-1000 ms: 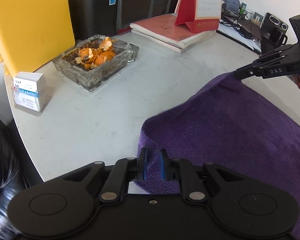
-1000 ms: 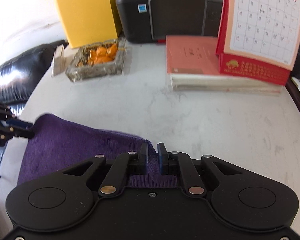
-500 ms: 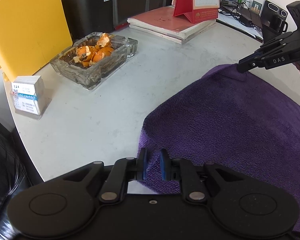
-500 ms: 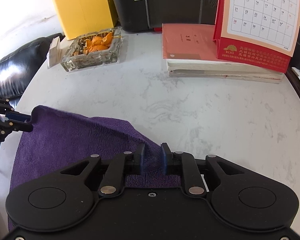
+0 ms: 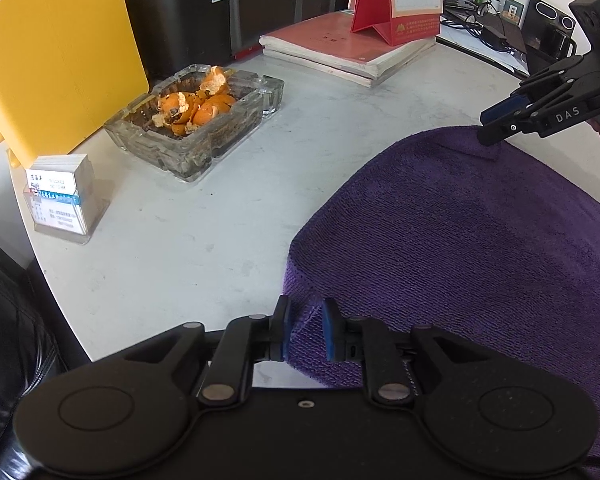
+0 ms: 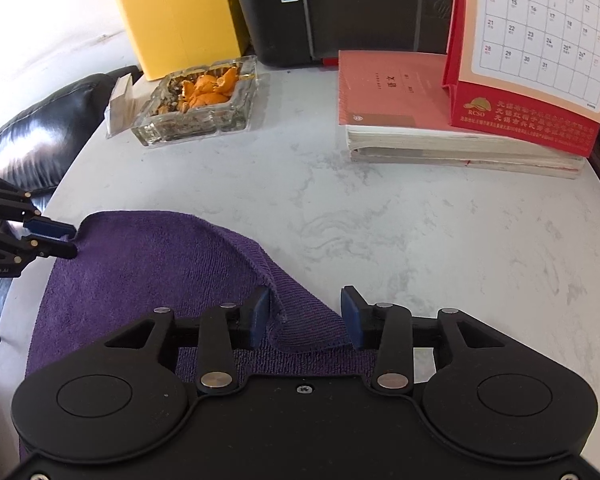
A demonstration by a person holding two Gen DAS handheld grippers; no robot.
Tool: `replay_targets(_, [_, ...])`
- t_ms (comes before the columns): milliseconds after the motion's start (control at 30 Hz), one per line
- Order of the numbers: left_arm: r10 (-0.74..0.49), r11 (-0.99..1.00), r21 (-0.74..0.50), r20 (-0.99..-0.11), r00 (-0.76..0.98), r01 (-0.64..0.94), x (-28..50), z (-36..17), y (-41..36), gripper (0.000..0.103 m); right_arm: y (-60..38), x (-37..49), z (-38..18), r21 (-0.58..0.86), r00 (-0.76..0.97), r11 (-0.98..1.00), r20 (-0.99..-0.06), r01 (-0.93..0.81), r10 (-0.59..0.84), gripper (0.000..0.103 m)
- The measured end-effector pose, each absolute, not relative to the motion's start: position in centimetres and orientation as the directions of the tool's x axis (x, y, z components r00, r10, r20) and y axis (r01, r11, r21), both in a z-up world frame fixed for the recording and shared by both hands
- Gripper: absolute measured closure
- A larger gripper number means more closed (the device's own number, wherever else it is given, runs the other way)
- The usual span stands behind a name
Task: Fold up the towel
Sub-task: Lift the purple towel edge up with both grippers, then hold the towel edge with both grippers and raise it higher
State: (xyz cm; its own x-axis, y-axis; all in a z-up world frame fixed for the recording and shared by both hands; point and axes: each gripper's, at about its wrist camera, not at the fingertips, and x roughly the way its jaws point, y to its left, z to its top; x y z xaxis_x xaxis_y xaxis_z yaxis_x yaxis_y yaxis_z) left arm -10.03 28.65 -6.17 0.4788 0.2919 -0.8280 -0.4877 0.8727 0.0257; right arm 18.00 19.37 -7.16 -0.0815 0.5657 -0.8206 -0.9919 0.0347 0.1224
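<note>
A purple towel (image 5: 460, 240) lies on the white marble table (image 5: 188, 248), folded over on itself. In the left wrist view my left gripper (image 5: 306, 332) is shut on the towel's near-left corner, which stands up between its blue pads. The right gripper (image 5: 485, 128) hovers at the towel's far corner there. In the right wrist view the right gripper (image 6: 304, 320) has its jaws opening. A slack fold of the towel (image 6: 148, 264) sits between them, leaning on the left pad and clear of the right one. The left gripper (image 6: 73, 242) shows at the towel's left corner.
A glass ashtray (image 5: 196, 128) full of orange peel stands beyond the towel, with a card box (image 5: 58, 196) and a yellow box (image 5: 60, 60) to its left. Stacked books (image 6: 440, 136) under a red calendar (image 6: 532, 40) sit far right, a black printer (image 6: 340, 12) behind. A black leather seat (image 6: 40, 136) borders the left edge.
The right gripper's jaws have spread wide and the towel corner they pinched has slumped loose between them. The left gripper keeps its hold in the same spot.
</note>
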Motion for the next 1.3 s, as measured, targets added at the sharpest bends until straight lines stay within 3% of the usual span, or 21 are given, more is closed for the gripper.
replay_targets(133, [0.288, 0.874, 0.024, -0.829, 0.48, -0.485, -10.0, -6.2, 28.7, 0.086, 19.2, 17.8, -6.7, 0.132, -0.112, -0.006, -0.815, -0.991, 0.568, 0.057])
replay_targets(567, [0.286, 0.875, 0.024, -0.831, 0.478, -0.483, -10.0, -6.1, 28.7, 0.085, 18.8, 16.3, -6.3, 0.13, -0.163, -0.099, -0.818, -0.987, 0.551, 0.055])
replay_targets(900, [0.286, 0.876, 0.025, -0.831, 0.477, -0.481, -10.1, -6.1, 28.6, 0.084, 17.9, 11.7, -7.4, -0.097, -0.046, -0.229, -0.834, -0.969, 0.55, 0.05])
replay_targets(1300, [0.279, 0.878, 0.02, -0.833, 0.477, -0.479, -10.1, -6.1, 28.7, 0.083, 18.3, 11.7, -8.7, -0.13, -0.006, -0.213, -0.842, -0.968, 0.539, 0.051])
